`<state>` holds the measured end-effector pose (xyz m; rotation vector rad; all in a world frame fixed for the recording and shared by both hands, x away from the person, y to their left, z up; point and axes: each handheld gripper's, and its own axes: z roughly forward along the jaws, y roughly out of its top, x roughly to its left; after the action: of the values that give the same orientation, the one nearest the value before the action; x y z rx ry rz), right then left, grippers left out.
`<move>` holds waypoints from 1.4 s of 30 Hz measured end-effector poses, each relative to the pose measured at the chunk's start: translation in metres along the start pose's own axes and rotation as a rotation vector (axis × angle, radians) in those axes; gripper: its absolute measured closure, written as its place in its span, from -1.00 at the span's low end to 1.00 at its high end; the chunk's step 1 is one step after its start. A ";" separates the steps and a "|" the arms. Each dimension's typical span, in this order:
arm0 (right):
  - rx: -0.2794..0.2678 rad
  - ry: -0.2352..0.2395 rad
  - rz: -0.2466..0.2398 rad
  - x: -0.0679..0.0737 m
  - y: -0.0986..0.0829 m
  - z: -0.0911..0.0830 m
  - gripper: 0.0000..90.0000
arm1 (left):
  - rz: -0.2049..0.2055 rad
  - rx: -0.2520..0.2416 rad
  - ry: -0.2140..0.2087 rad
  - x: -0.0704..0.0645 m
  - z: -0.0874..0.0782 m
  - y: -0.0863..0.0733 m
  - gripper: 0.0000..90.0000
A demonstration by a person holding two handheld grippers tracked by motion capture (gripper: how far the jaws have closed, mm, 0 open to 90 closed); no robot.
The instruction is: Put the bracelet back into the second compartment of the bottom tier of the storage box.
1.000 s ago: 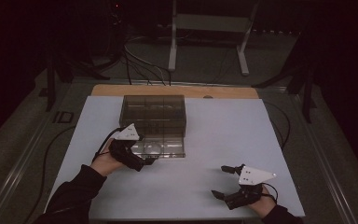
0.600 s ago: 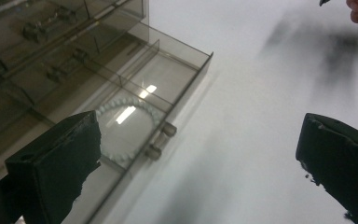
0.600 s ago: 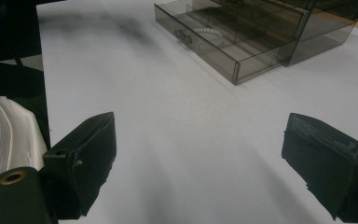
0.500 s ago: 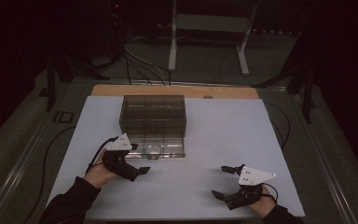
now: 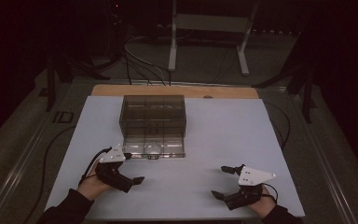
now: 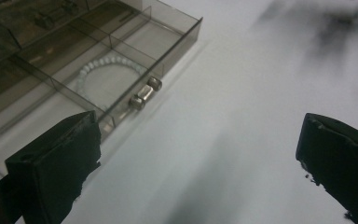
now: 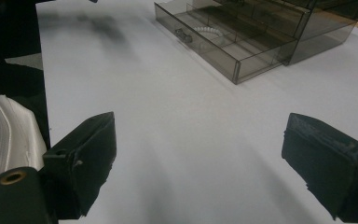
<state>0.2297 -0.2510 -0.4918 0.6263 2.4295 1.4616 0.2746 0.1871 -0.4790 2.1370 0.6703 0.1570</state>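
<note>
— On the table's (image 5: 261, 140) left, how does the hand sit?

— Low at the near edge. The left hand (image 5: 92, 185) rests on the white top, forearm coming in from the bottom, and the left gripper (image 5: 135, 169) points right and a bit away from the person. Its jaws stand wide, with nothing between them.

— And the box?

— The smoky clear box (image 5: 153, 114) stands just beyond that gripper, mid-table. Its bottom drawer (image 5: 154, 148) is pulled out toward the person. In the left gripper view the drawer's front with its small metal knob (image 6: 144, 93) lies up and left of the jaws, near the left jaw but apart from it. A ring of pale beads (image 6: 103, 70) lies in the drawer's middle compartment.

— Over on the right?

— The right hand (image 5: 261, 206) sits at the near right corner. The right gripper (image 5: 223, 183) points left, jaws spread wide and empty over bare table. The drawer lies well apart from it, ahead and to its right in the right gripper view.
</note>
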 end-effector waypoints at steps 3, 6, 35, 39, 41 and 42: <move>0.001 0.000 0.000 0.000 0.000 0.000 -0.78 | -0.009 -0.001 0.006 -0.002 -0.001 -0.005 -1.00; 0.001 0.000 0.000 0.000 0.000 0.000 -0.78 | -0.010 0.009 0.005 -0.003 -0.002 -0.009 -1.00; 0.004 0.002 -0.003 -0.001 0.000 0.001 -0.78 | -0.026 -0.029 0.020 -0.006 -0.006 -0.027 -1.00; 0.004 0.000 -0.003 -0.001 -0.001 0.001 -0.78 | -0.026 -0.030 0.018 -0.006 -0.006 -0.027 -1.00; 0.003 0.000 -0.004 -0.001 -0.001 0.000 -0.78 | -0.024 -0.030 0.021 -0.005 -0.006 -0.027 -1.00; 0.003 0.001 -0.003 -0.001 -0.001 0.001 -0.78 | -0.024 -0.029 0.020 -0.005 -0.007 -0.027 -1.00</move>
<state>0.2304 -0.2510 -0.4926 0.6222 2.4329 1.4568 0.2569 0.2021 -0.4952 2.1017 0.7006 0.1742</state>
